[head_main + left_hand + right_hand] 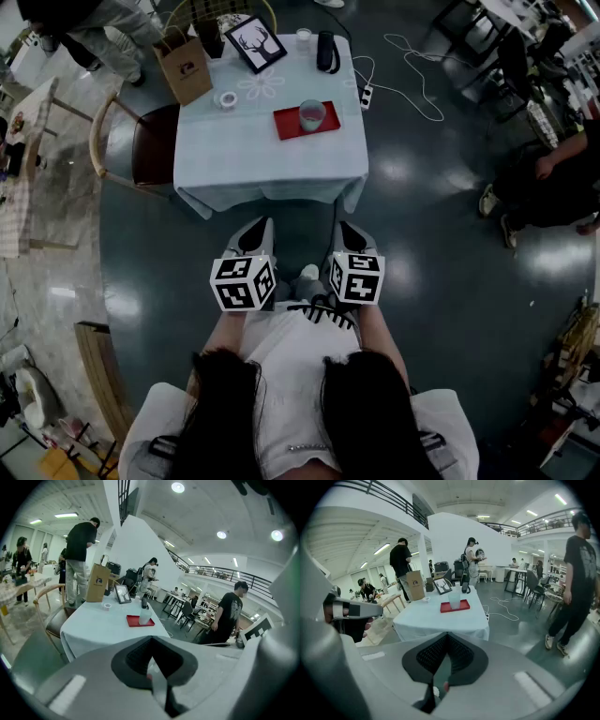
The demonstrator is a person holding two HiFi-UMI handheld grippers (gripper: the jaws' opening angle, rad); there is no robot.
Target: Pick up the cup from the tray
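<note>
You stand well back from the bench, left gripper and right gripper both empty, jaws together. The cup sits upright on the red tray. Step closer, part one pair of jaws, approach level.

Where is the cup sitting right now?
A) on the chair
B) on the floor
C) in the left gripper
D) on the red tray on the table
D: the cup stands on the red tray on the table, while the left gripper and right gripper are shut, hold nothing and are short of the table.
</note>
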